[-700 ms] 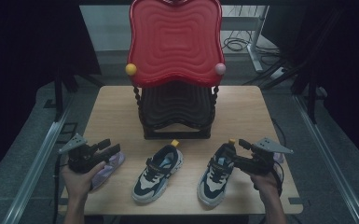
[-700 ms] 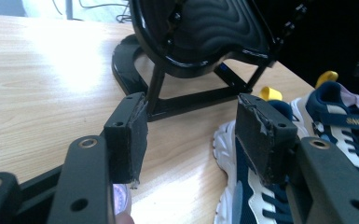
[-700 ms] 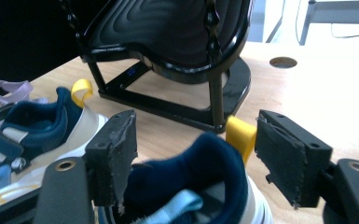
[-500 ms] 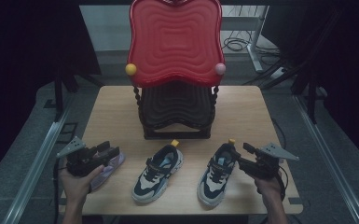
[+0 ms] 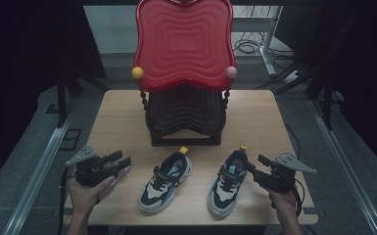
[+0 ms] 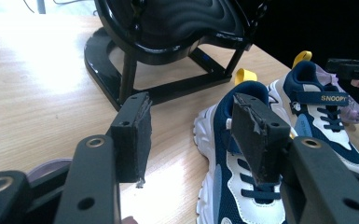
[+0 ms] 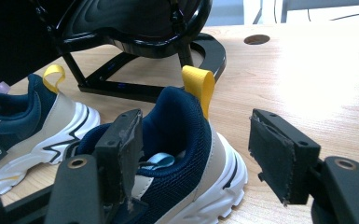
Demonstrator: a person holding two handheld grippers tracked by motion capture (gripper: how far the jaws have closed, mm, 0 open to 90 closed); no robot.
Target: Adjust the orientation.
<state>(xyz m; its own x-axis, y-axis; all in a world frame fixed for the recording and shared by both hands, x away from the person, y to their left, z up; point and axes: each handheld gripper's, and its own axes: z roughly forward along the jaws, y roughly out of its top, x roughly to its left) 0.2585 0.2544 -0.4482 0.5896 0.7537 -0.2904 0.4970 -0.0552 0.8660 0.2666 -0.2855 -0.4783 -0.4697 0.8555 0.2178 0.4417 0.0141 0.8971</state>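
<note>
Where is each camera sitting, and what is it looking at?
High view: above the person's side, looking forward and down on the table, the rack and two shoes; both hands and forearms show.
Left gripper view: rides the left gripper, looking along its open jaws at the left shoe.
Right gripper view: rides the right gripper, its open jaws either side of the right shoe heel.
Shared: both gripper views show both shoes and the rack's black base.

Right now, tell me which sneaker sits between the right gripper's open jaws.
The right-hand sneaker: its heel lies between the right gripper jaws. The other sneaker sits mid-table.
</note>
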